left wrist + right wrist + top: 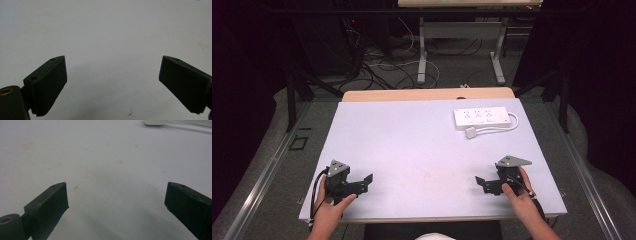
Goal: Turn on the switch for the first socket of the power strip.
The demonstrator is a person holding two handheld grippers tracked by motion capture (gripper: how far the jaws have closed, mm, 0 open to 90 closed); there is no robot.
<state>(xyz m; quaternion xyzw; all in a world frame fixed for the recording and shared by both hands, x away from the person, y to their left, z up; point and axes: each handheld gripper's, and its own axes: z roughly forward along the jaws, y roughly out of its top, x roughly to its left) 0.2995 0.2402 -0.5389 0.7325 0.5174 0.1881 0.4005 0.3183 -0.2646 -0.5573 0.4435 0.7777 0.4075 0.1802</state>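
Note:
A white power strip (481, 118) lies at the table's far right, its white cable looping round to a plug (471, 132) just in front of it. My left gripper (366, 183) rests near the front left edge of the table, held by a hand, open and empty. In the left gripper view its jaws stand wide apart over bare white tabletop (112, 82). My right gripper (482, 184) rests near the front right edge, also open and empty. In the right gripper view the plug (154, 122) shows at the top edge, far beyond the gripper (116, 197).
The white table (422, 150) has a wooden strip along its far edge. Beyond it stand a desk frame (459, 45) and tangled cables on the floor. A metal rail runs along the floor at each side of the table.

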